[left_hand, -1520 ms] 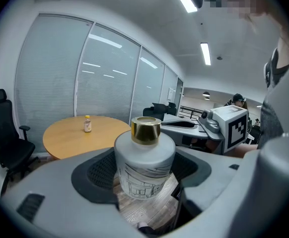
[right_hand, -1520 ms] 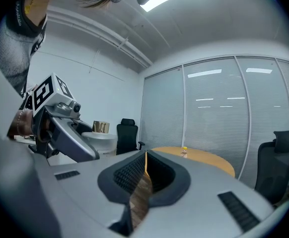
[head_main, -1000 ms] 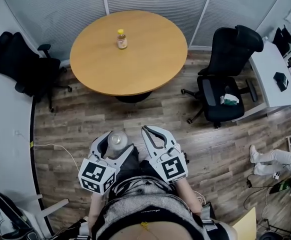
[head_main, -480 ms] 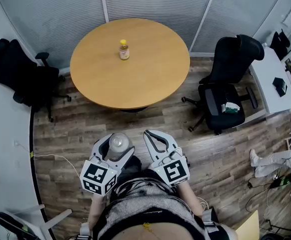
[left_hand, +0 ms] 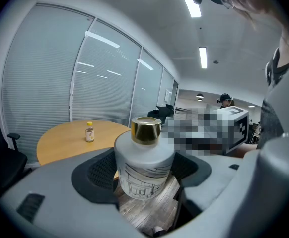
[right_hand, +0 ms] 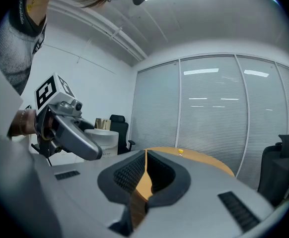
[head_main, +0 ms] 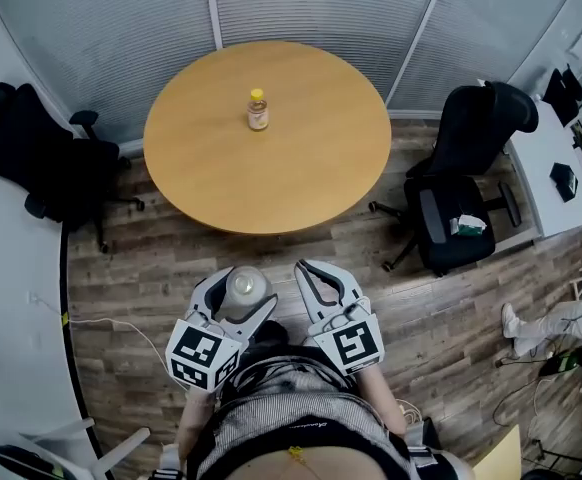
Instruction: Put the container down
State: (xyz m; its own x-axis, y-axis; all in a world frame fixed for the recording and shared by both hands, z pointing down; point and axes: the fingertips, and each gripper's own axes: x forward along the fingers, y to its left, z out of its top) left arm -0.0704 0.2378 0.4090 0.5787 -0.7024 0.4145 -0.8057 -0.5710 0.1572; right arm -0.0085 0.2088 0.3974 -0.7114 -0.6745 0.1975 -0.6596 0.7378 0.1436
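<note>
container (left_hand: pixel 144 165): white frosted body with a gold cap (left_hand: pixel 146 130), upright, held in my left gripper above the wood floor (head_main: pixel 161 258), close in front of me.
left gripper (head_main: pixel 243 290): my jaws are clamped on the container's body, one pad on each side.
right gripper (right_hand: pixel 145 158): just beside the left one; my jaws are pressed together with nothing between them.
round table (head_main: pixel 301 168): wooden, ahead of me, well apart from both grippers.
small bottle (head_main: pixel 258 110): yellow-capped, standing on the table's far part.
left chair (head_main: pixel 41 158): black, near the table's left edge.
right chair (head_main: pixel 461 198): black, near the table's right edge.
</note>
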